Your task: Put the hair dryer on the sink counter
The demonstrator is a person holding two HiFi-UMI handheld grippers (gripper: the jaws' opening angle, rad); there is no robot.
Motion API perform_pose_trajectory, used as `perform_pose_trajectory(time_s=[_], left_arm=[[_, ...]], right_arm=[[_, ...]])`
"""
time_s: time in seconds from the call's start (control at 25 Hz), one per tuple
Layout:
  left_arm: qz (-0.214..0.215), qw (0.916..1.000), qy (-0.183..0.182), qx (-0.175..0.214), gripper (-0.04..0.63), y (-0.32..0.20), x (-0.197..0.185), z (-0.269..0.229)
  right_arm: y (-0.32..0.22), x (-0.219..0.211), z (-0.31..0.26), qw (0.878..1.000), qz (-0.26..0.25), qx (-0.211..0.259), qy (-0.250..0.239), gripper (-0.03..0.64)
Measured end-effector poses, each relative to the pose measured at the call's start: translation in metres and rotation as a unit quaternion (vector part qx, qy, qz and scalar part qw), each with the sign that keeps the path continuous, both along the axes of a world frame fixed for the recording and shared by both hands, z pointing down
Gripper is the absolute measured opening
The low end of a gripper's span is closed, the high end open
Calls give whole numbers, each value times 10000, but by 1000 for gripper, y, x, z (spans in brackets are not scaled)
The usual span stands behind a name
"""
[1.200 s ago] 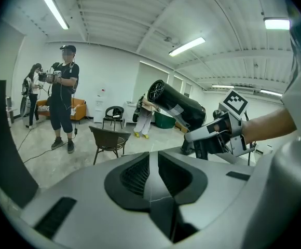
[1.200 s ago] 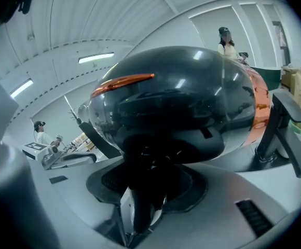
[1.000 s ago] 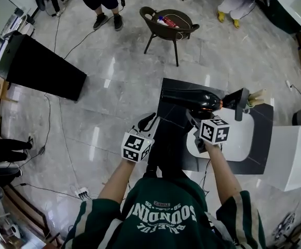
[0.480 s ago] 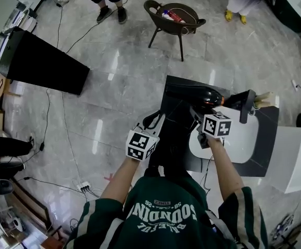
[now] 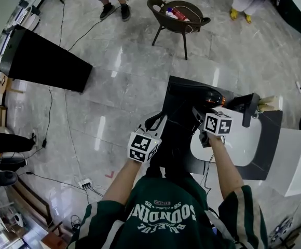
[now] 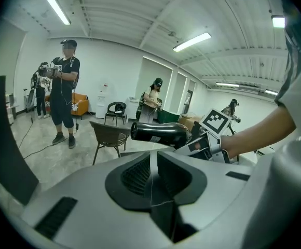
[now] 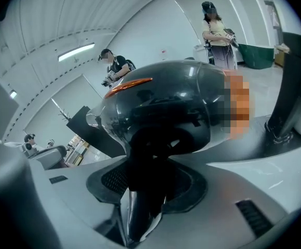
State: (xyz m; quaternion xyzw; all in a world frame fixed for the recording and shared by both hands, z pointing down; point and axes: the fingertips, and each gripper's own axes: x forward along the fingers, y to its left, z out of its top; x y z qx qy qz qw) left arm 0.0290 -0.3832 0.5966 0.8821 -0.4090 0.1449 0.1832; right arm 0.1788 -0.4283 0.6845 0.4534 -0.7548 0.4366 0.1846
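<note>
The black hair dryer [image 5: 191, 94] hangs level over the left end of the dark sink counter [image 5: 267, 152], nozzle pointing left. My right gripper [image 5: 198, 115] is shut on its handle. In the right gripper view the dryer's round body [image 7: 166, 105] fills the middle and its handle [image 7: 142, 191] runs down between the jaws. My left gripper [image 5: 156, 122] hovers just left of the counter, shut with nothing in it. In the left gripper view the left gripper [image 6: 150, 165] has its jaws closed on each other, and the hair dryer [image 6: 158, 132] shows ahead. A white basin [image 5: 233, 141] and black faucet [image 5: 249, 109] lie right of the dryer.
A dark chair [image 5: 179, 22] holding small items stands on the grey marble floor beyond the counter. A black slanted panel [image 5: 41, 58] lies at the left. Cables [image 5: 67, 134] trail over the floor. A white cabinet [image 5: 296, 160] adjoins the counter on the right. People stand at the far edge.
Only the head camera has drifted a little. Both grippers and the hair dryer hold about the same place over the counter's left end.
</note>
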Motion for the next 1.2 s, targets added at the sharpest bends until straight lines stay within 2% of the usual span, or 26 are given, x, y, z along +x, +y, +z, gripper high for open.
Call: perform_pose_trajectory(time_s=[1.2], left_arm=[[-237, 9989, -196, -354, 54, 4, -25, 20]], right_arm=[[-9, 25, 65, 9961, 561, -673, 139, 192]])
